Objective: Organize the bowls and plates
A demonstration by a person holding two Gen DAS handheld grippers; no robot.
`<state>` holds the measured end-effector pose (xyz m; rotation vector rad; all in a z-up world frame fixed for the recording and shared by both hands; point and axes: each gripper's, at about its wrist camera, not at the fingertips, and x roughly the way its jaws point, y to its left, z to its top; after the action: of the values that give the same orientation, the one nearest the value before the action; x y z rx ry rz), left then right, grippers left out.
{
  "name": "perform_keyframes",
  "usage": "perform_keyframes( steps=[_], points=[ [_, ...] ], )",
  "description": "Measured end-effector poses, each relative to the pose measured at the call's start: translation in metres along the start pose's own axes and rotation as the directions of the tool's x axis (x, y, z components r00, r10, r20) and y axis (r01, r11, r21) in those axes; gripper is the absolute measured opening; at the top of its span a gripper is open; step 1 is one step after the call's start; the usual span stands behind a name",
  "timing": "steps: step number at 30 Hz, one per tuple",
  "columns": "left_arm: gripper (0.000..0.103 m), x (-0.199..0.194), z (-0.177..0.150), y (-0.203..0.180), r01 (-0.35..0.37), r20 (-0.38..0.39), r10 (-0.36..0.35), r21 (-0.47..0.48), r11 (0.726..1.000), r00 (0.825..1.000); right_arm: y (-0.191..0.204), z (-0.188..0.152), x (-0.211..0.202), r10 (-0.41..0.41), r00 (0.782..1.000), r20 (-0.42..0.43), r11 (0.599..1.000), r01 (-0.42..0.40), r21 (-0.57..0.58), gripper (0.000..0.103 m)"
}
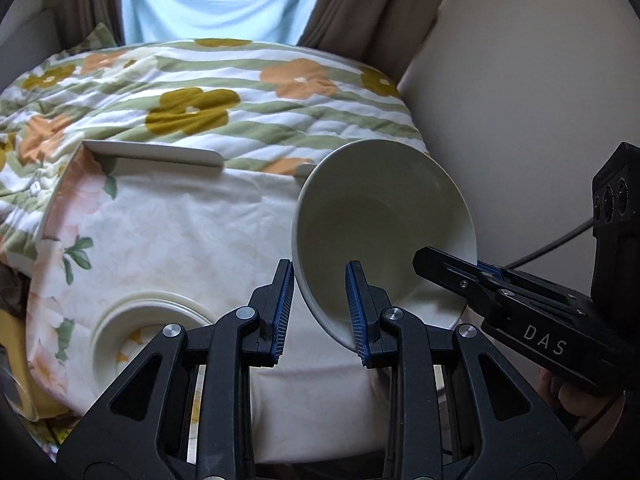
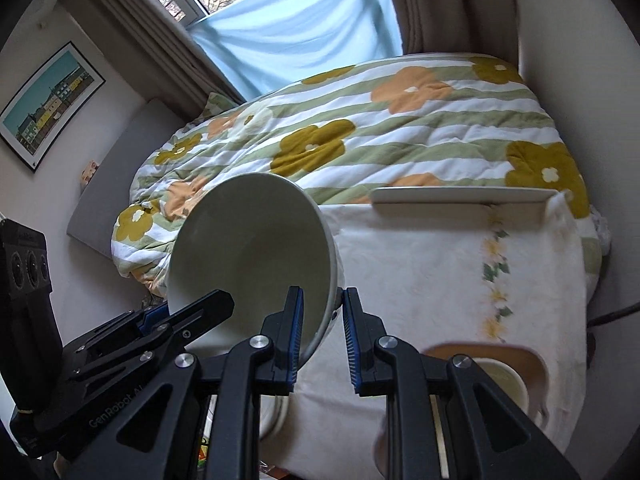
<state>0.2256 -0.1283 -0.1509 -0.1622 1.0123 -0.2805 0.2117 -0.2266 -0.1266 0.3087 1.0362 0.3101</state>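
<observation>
A pale bowl point(image 1: 384, 216) is tilted on its side above the cloth-covered table point(image 1: 200, 232). My left gripper point(image 1: 320, 312) straddles the bowl's lower left rim, with a gap showing at the left pad. My right gripper point(image 1: 452, 276) grips the bowl's lower right rim. In the right wrist view the bowl point(image 2: 256, 248) has its rim between my right gripper's point(image 2: 320, 340) fingers, with a gap at the right pad; my left gripper point(image 2: 188, 312) holds the bowl's left rim. A flat white plate point(image 1: 156, 154) lies at the table's far edge, also seen in the right wrist view point(image 2: 464, 196).
A round dish point(image 1: 140, 332) sits on the table at lower left. A brown tray with a cup point(image 2: 496, 376) sits at lower right. A flowered quilt point(image 1: 224, 92) covers a bed behind the table. A wall point(image 1: 520, 120) is close on the right.
</observation>
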Motion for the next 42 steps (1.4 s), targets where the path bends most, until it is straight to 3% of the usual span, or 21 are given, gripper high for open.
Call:
perform_keyframes(
  steps=[9,17,24,31,42],
  points=[
    [0.024,0.034,-0.053,-0.075,0.048,-0.124,-0.040,0.066,0.997,0.992,-0.079,-0.053,-0.040,-0.070,0.997,-0.024,0.993,0.072,0.088,0.018],
    [0.024,0.070,-0.079,-0.099,0.013,-0.229,0.025,0.162,0.987,0.973,-0.111,-0.080,-0.031,-0.084,0.994,-0.068,0.980,0.094,0.173,0.018],
    [0.024,0.086,-0.084,-0.110,-0.037,-0.255,0.104,0.256,0.966,0.961,-0.113,-0.089,-0.020,-0.123,0.988,-0.098,0.976,0.138,0.169,0.018],
    [0.024,0.099,-0.086,-0.121,-0.103,-0.246,0.200,0.359,0.928,0.948,-0.119,-0.093,-0.014,-0.139,0.984,-0.113,0.972,0.158,0.173,0.018],
    [0.024,0.103,-0.087,-0.120,-0.120,-0.248,0.228,0.385,0.915,0.942,-0.119,-0.098,-0.014,-0.149,0.982,-0.115,0.972,0.167,0.164,0.018]
  ],
)
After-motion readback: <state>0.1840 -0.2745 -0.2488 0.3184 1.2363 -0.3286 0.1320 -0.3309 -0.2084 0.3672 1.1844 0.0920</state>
